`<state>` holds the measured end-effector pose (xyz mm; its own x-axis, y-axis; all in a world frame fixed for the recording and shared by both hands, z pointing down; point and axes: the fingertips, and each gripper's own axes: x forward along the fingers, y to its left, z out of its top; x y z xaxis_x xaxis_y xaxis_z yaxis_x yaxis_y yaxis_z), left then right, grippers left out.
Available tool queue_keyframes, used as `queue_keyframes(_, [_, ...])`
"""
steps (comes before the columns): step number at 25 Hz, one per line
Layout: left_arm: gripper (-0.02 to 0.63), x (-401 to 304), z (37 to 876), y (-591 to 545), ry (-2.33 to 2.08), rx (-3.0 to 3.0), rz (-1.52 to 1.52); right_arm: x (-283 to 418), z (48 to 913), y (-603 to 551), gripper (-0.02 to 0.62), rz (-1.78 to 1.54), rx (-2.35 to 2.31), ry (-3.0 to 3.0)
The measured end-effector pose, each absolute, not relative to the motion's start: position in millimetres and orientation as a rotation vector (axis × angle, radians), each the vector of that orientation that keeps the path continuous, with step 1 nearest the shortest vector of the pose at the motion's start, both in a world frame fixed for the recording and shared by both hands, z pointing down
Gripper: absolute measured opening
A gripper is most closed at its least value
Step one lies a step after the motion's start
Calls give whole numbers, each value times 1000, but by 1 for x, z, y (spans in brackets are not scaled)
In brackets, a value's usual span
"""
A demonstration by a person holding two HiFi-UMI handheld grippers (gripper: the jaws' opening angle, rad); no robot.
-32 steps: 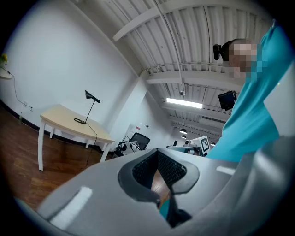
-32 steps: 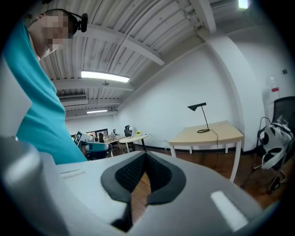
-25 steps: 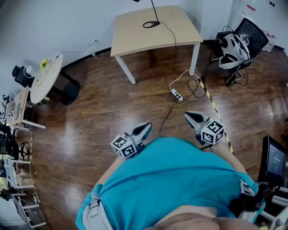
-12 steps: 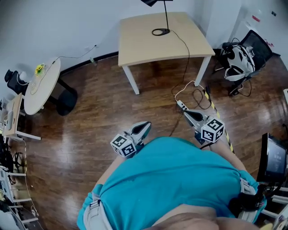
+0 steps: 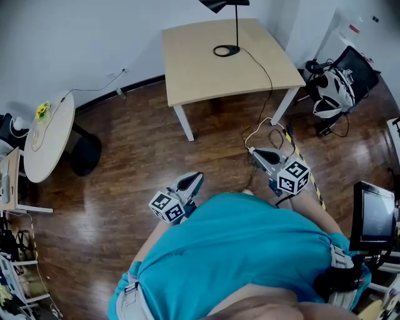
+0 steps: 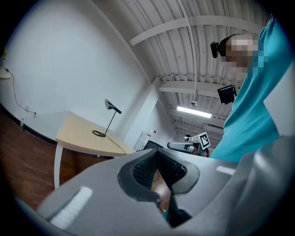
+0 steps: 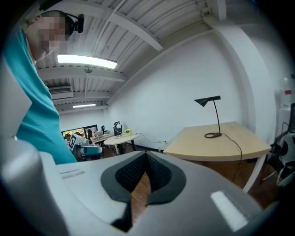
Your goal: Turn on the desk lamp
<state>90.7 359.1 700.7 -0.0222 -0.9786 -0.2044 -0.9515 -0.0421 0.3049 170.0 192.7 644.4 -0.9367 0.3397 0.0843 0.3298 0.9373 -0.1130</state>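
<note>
The black desk lamp (image 5: 226,49) stands on the far side of the pale wooden table (image 5: 200,62), its ring base on the top and its head (image 5: 220,4) at the frame's upper edge. A cord (image 5: 262,69) runs off the table's right side. Both grippers are held at waist height, well short of the table. My left gripper (image 5: 189,182) is shut and holds nothing, and so is my right gripper (image 5: 261,154). The left gripper view shows the lamp (image 6: 109,120) far off at left; the right gripper view shows the lamp (image 7: 213,117) at right.
A power strip (image 5: 252,152) with loose cables lies on the wood floor below the table's right leg. Yellow-black tape (image 5: 312,187) runs along the floor. An office chair (image 5: 340,75) with gear stands at right, a monitor (image 5: 374,215) at lower right, a round white table (image 5: 47,137) at left.
The person has walked toward the table: table and lamp have slid down the frame and look nearer. Both grippers keep the same shut pose in front of the body.
</note>
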Motion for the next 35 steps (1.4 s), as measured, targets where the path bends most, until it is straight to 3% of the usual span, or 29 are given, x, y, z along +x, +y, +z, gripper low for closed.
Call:
queue_keyframes(5, [2, 41, 699, 342, -2161, 2075, -588, 128, 649, 162, 2, 166, -540, -2997])
queue_keyframes(23, [2, -156, 662, 95, -2345, 1919, -472, -85, 638, -105, 2, 158, -725, -2984])
queue_keyframes(35, [2, -457, 634, 99, -2085, 2056, -489, -352, 590, -98, 2, 189, -344, -2915])
